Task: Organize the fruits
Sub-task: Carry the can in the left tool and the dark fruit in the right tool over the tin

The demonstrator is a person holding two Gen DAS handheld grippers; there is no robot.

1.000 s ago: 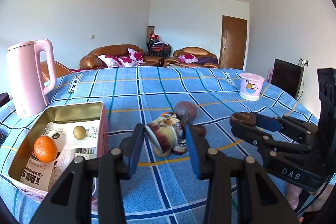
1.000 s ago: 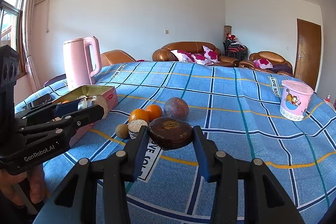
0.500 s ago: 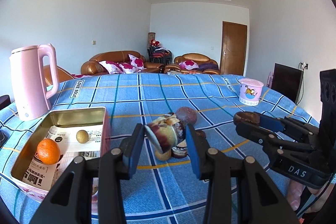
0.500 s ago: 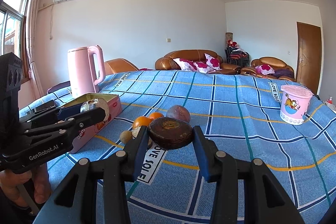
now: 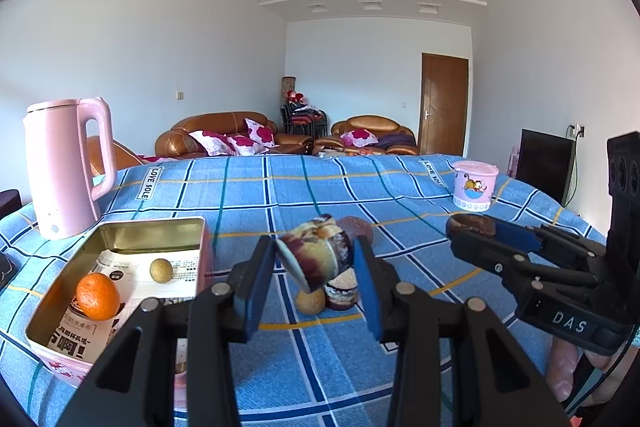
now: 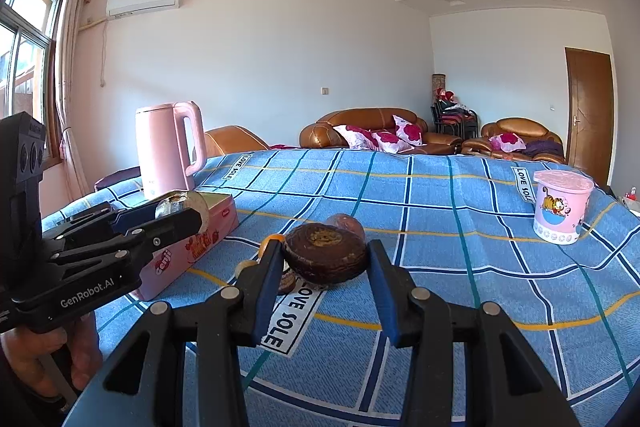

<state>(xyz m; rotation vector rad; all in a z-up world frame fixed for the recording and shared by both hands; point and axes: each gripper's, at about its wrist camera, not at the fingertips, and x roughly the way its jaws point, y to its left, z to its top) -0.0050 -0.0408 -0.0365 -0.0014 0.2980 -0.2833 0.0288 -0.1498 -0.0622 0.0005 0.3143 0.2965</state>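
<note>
My left gripper point(image 5: 314, 263) is shut on a mottled purple-and-cream fruit piece point(image 5: 316, 255), held above the blue checked tablecloth beside an open tin box point(image 5: 120, 227). In the tin lie an orange point(image 5: 98, 295) and a small yellowish fruit point(image 5: 161, 270). My right gripper point(image 6: 325, 259) is shut on a dark brown round fruit point(image 6: 325, 253), also off the cloth. Under and behind the grippers a tan fruit point(image 5: 310, 302), a cut fruit half point(image 5: 341, 291) and a purple round fruit point(image 5: 362, 227) lie on the cloth. An orange point(image 6: 269, 241) peeks out left of the right fingers.
A pink kettle point(image 5: 64, 167) stands behind the tin at the left. Far right on the cloth is a pink lidded cup point(image 6: 562, 205). The tin's pink side point(image 6: 192, 251) faces the right gripper. A hand point(image 6: 44, 359) holds the left gripper.
Both views have tipped up a little, so the table sits lower in the frames. Both grippers keep their fruit and stay about where they were.
</note>
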